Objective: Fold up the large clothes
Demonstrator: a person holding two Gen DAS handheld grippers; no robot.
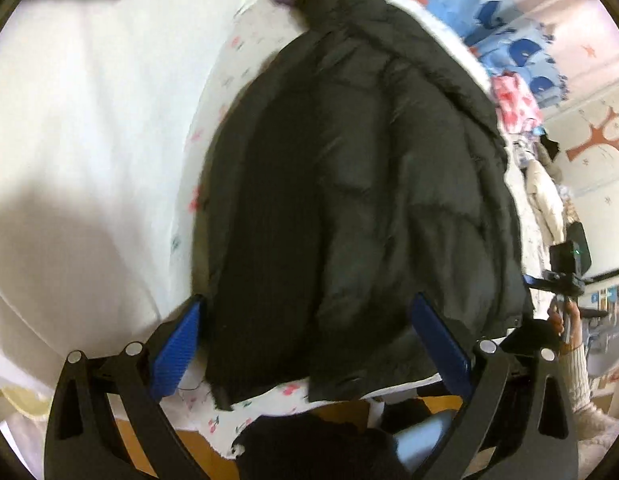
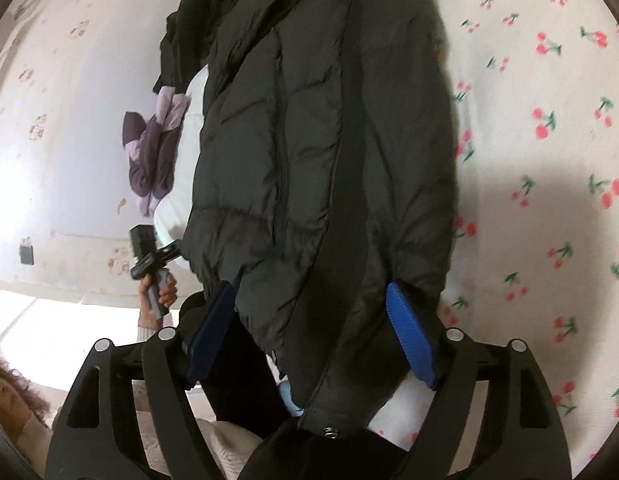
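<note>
Black puffer jacket [image 1: 349,184] (hem near) — on cherry-print sheet [image 2: 549,128] | both grippers open

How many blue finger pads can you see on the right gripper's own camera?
2. One pad sits right of the black puffer jacket hem; the other pad, darker in shadow, sits left. The hem hangs between them.

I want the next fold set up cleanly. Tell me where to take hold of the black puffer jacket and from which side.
Grip the black puffer jacket at its bottom hem, coming from the bed's near edge. The hem lies nearest both open grippers, left gripper and right gripper; its snap corner overhangs the cherry-print sheet, so a finger could likely slip under there. The padded body is probably too bulky to pinch.
</note>
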